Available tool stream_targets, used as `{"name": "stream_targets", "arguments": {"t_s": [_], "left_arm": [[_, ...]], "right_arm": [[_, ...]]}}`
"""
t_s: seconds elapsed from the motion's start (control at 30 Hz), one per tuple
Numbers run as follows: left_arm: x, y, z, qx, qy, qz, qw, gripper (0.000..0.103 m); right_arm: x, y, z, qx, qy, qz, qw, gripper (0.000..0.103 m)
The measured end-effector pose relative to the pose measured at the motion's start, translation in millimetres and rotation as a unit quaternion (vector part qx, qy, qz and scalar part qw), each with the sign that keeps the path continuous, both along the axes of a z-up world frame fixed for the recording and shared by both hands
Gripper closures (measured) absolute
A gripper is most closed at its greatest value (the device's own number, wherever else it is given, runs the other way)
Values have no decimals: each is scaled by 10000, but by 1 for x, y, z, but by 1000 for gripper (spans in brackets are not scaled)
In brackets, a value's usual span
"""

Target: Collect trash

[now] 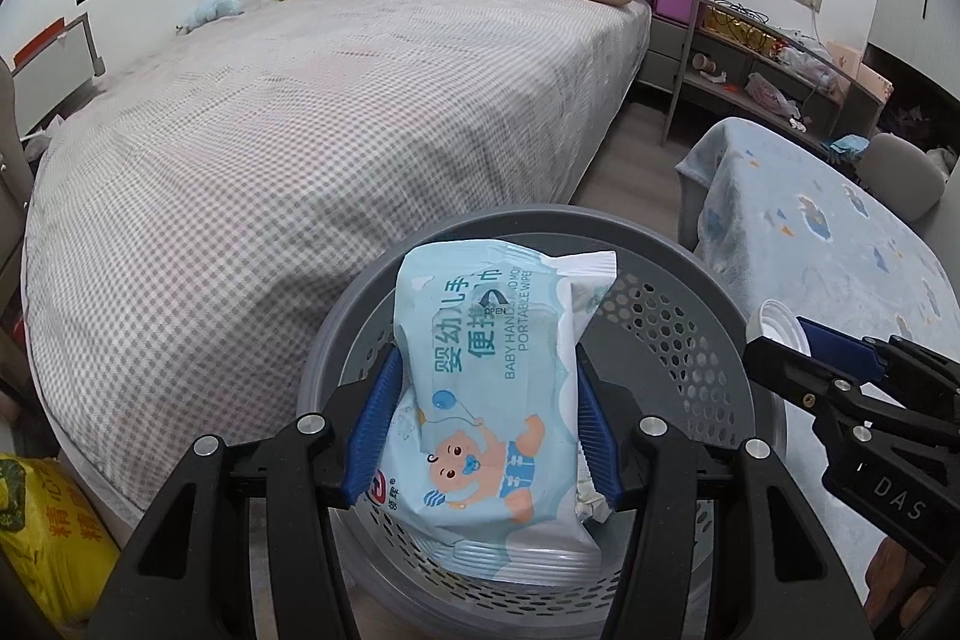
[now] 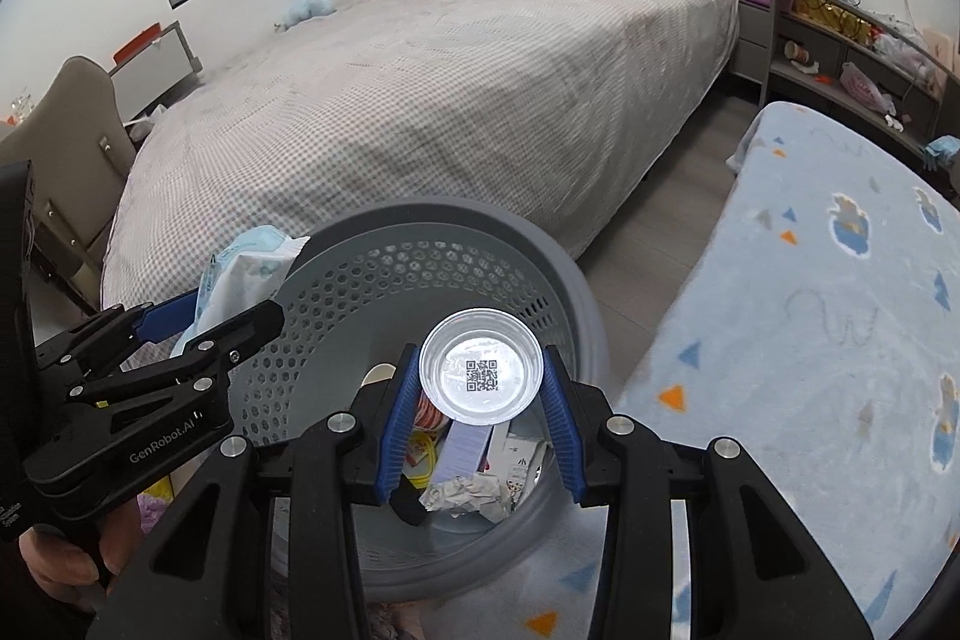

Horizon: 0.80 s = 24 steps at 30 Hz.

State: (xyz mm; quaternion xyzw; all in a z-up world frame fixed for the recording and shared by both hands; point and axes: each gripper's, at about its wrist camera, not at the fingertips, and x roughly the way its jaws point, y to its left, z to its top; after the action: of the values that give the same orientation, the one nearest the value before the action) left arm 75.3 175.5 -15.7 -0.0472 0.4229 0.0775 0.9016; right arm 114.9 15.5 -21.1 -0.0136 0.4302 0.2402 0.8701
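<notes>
Now the dropping step is in hand: both grippers are holding trash directly above the grey perforated wastebasket (image 2: 558, 274), which is standing on the floor between the bed (image 1: 300, 130) and a blue patterned blanket (image 2: 810, 310). The left gripper (image 1: 480, 424) is clamping a pack of baby wipes (image 1: 498, 376) between its blue pads (image 1: 372, 430), and the pack is hanging over the basket mouth, tilted a little. The right gripper (image 2: 480, 400) is gripping a small round plastic lid (image 2: 480, 367) by its edges; the lid is clear and shiny, with a QR code on it.

I am judging that the next move is only to open the jaws, one or both, so the items are falling inside. The pack looks soft and partly empty, with a pale blue wrapper, a cartoon baby and an "OPEN" flap. Papers and wrappers (image 2: 468, 478) are already lying at the bottom of the basket.
</notes>
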Motion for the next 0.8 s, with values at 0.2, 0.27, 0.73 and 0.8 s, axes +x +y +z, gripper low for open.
{"name": "stream_targets", "arguments": {"t_s": [0.2,0.27,0.73,0.8], "left_arm": [[-2,3,-1,-32,-20,42,10000,47],[-3,3,-1,-9,-27,84,10000,37],[-6,4,2,79,-88,167,9998,35],[-7,4,2,82,-90,168,9998,34]], "right_arm": [[1,5,2,5,-50,65,10000,59],[1,5,3,43,-65,80,9999,41],[-3,0,3,61,-82,-12,9999,33],[-3,-1,3,67,-79,-20,9999,33]]}}
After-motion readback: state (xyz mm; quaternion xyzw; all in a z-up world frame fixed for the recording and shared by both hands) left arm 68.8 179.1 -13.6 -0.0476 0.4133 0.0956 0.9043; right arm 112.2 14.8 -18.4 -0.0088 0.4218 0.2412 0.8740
